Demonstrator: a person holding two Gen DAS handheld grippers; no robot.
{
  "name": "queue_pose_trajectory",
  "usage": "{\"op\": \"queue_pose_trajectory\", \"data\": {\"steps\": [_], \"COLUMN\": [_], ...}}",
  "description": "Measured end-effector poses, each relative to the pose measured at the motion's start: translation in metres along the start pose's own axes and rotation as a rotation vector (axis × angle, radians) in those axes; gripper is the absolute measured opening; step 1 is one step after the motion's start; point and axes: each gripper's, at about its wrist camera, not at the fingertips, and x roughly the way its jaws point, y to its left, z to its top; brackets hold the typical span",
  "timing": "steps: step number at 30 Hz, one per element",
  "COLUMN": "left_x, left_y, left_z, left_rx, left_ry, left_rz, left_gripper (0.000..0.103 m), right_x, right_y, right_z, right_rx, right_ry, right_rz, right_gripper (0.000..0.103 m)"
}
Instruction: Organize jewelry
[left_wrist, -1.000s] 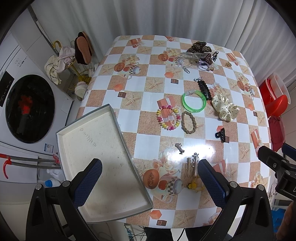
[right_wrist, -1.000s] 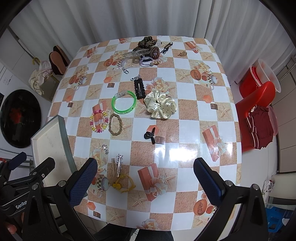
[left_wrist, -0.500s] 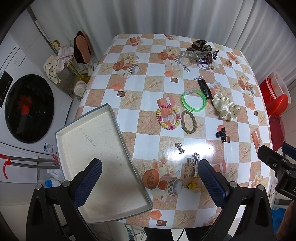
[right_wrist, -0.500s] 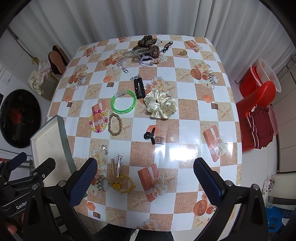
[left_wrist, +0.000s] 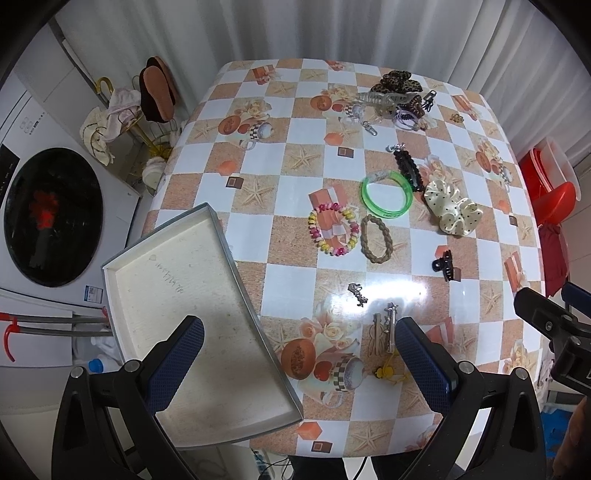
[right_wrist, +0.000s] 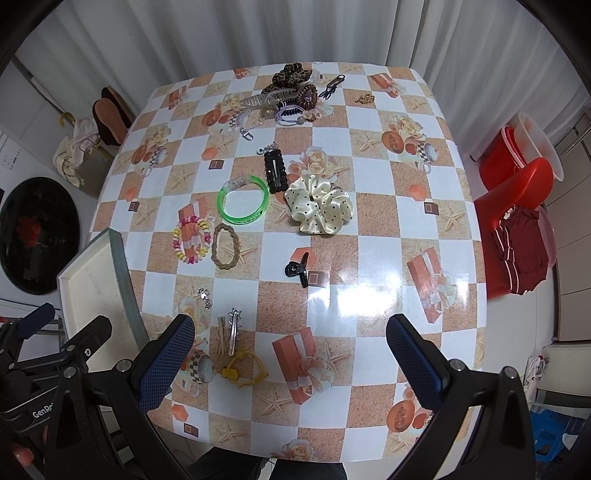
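Little has moved since the earlier frames: both views have shifted only slightly over the table, and every piece lies where it lay. At the bottom of the left wrist view the left gripper (left_wrist: 299, 354) hangs above the table (left_wrist: 288, 173) with its jaws wide apart and nothing between them; 1 blue pad sits over the tray, the other over the near clips. The right gripper (right_wrist: 290, 354) fills the bottom of its own view the same way, jaws spread and holding nothing. An open shallow tray (left_wrist: 236, 266), pale inside, lies at lower left of the left view, partly overhanging the table's edge. The jewelry is scattered across the checked cloth. Near the middle of the left view a green bangle (left_wrist: 386, 198) lies just beside a black beaded clip (left_wrist: 408, 170), with a cream dotted scrunchie (left_wrist: 452, 211) to their right. Below the bangle a pastel bead bracelet (left_wrist: 333, 230) and a braided tan hair tie (left_wrist: 377, 239) lie side by side. A small black claw clip (left_wrist: 445, 265) sits further right, apart from the rest. Toward the bottom, a small silver charm (left_wrist: 357, 290), a silver spiked clip (right_wrist: 234, 325) with a tan clip (right_wrist: 221, 336) next to it, and a yellow hair tie (right_wrist: 242, 371) are grouped close together. At the top a heap of leopard scrunchie (right_wrist: 291, 75), clear claw clip (right_wrist: 264, 99) and other pieces is too tangled to sort out. A washing machine (left_wrist: 48, 218) stands at left.
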Motion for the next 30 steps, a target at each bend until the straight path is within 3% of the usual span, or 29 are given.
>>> {"op": "queue_pose_trajectory", "data": {"steps": [6, 14, 24, 25, 27, 30], "left_x": [0.025, 0.071, 0.135, 0.140, 0.153, 0.168], "left_y": [0.003, -0.001, -0.014, -0.014, -0.015, -0.016], "left_z": [0.019, 0.058, 0.084, 0.085, 0.087, 0.088], "left_rx": [-0.023, -0.083, -0.083, -0.086, -0.090, -0.090], "left_ry": [0.029, 0.040, 0.065, 0.067, 0.080, 0.094], "left_rz": [0.009, -0.043, -0.036, -0.037, -0.039, -0.032], "left_gripper": [0.103, 0.103, 0.101, 0.099, 0.087, 0.087], "right_x": [0.016, 0.064, 0.130, 0.136, 0.147, 0.162], "right_y": [-0.007, -0.024, -0.033, -0.033, -0.033, -0.034], "right_z": [-0.001, 0.020, 0.034, 0.034, 0.035, 0.035], "right_rx": [0.010, 0.047, 0.056, 0.056, 0.053, 0.049], "right_ry": [0.027, 0.095, 0.164, 0.169, 0.176, 0.188], "right_rz": [-0.002, -0.008, -0.020, -0.020, -0.019, -0.024], "right_gripper": [0.103, 0.103, 0.103, 0.103, 0.100, 0.093]}}
